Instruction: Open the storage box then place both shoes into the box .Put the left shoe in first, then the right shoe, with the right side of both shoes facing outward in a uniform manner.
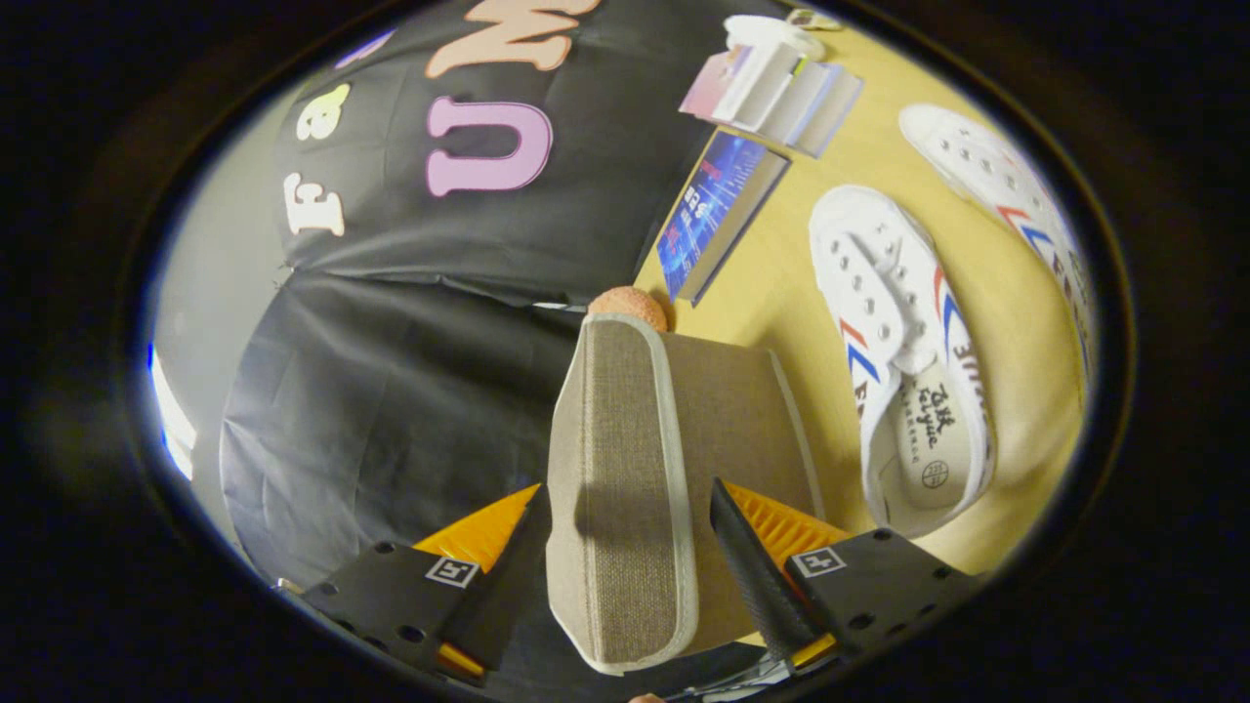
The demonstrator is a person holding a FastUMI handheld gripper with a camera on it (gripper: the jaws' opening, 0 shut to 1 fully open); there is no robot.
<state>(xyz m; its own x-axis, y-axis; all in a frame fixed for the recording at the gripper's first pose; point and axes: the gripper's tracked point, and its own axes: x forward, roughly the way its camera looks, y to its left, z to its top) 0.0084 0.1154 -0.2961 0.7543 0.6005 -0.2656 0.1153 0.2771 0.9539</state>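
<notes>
1. The tool [625, 576] has its two fingers spread fairly wide, one on each side of the fabric storage box's lid [625, 469]. The lid's pale-trimmed edge stands between them. The finger on the shoe side looks to lie against the lid; whether the other one touches I cannot tell, so I would not call it a firm pinch.
2. My guess is the tool straddles the lid like this because the box has to be opened first, and that flap is the handiest thing to lift or swing.
3. The storage box [752, 420] sits just ahead of the fingers on the desk [781, 283], its beige body running off toward the shoes.
4. Two white canvas shoes with red and blue stripes wait on the desk beside the box: the nearer shoe [903, 361] just beside it, the farther shoe [996, 186] beyond that.
5. Beyond the lid an orange ball [630, 303] peeks over it. Past that lie a blue book [718, 210] and a small stack of books [771, 93], apart from the shoes.
6. Nothing lies between shoes and box; the lid itself is the obstacle.
</notes>
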